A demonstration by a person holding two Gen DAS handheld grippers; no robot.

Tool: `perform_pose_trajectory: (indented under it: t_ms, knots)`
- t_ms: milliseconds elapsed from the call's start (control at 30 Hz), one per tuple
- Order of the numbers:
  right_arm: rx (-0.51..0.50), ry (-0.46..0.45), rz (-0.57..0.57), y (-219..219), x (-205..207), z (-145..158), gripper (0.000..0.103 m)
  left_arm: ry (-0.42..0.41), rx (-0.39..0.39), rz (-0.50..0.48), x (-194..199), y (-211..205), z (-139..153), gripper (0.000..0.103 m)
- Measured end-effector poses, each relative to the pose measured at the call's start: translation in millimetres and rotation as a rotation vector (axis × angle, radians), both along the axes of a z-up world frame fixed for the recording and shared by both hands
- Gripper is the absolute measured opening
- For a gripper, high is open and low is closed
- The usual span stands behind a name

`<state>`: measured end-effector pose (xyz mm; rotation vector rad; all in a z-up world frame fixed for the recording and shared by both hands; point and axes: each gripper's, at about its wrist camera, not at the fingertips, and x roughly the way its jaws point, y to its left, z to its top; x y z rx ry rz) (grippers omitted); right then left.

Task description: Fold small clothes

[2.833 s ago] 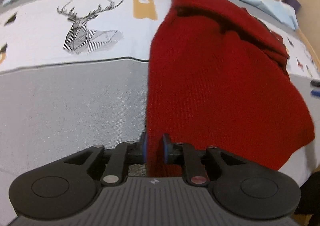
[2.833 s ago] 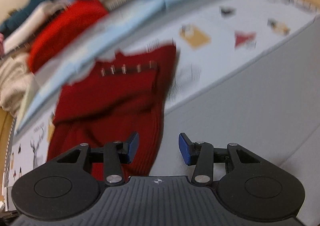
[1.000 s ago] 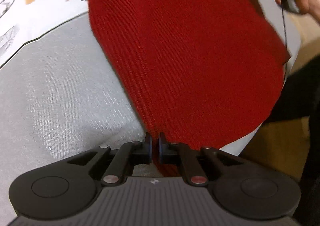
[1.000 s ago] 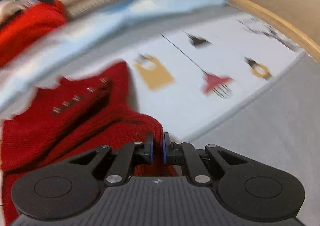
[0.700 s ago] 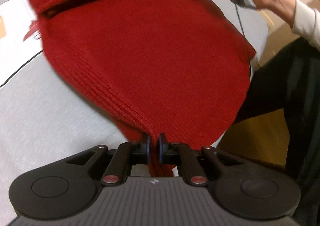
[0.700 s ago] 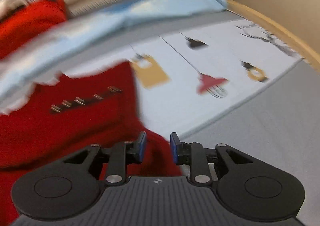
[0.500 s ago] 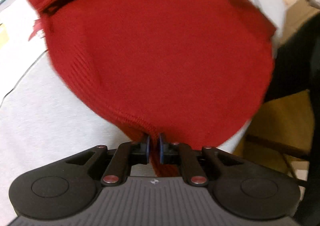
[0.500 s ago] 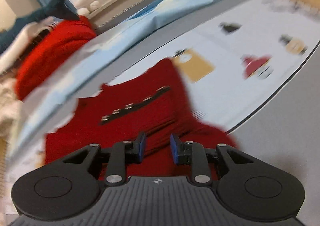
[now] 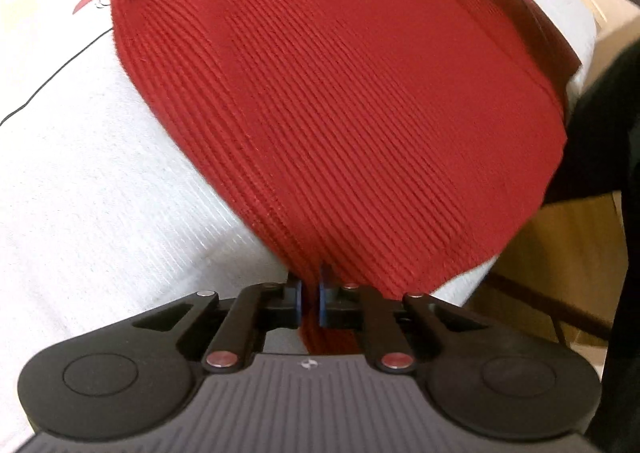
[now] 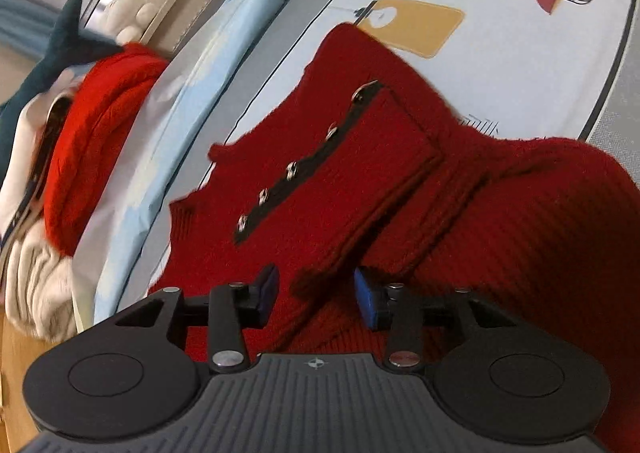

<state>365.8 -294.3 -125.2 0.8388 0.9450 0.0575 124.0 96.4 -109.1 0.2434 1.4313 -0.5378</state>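
Note:
A dark red ribbed knit garment [image 9: 340,101] lies on the bed, its lower part reaching the bed's near edge. My left gripper [image 9: 310,293] is shut on the garment's hem and pinches the knit between its blue pads. In the right wrist view the same garment [image 10: 400,189] shows its upper part with a dark placket and a row of metal snaps [image 10: 292,169]. My right gripper [image 10: 316,293] is open and empty, hovering just above a folded ridge of the knit.
The bed has a grey cover [image 9: 80,193] and a white printed sheet [image 10: 500,65] with lamp drawings. A pile of clothes, with a bright red knit [image 10: 96,125] and a cream one [image 10: 36,285], lies at the left. The bed's edge and wooden floor [image 9: 560,253] are at right.
My right gripper let go of the garment, opened wide and moved over its upper part. My left gripper stays shut on the hem and has pulled it across the bed.

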Motion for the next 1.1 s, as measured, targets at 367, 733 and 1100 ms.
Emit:
perform_pose_trajectory:
  t_ms: [367, 733, 1100]
  knots:
    - [-0.193, -0.060, -0.010, 22.3, 6.5, 13.0, 0.010, -0.168, -0.045, 0.175, 23.4, 46.1, 45.2, 0.024]
    - [0.263, -0.658, 0.774, 258.3, -49.5, 127.0, 0.010, -0.425, 0.060, 1.012, 35.0, 197.1, 107.8, 0.033]
    - [-0.543, -0.486, 0.807, 231.5, -35.1, 56.7, 0.033, -0.415, 0.079, 0.942, 60.3, 181.9, 111.2, 0.035]
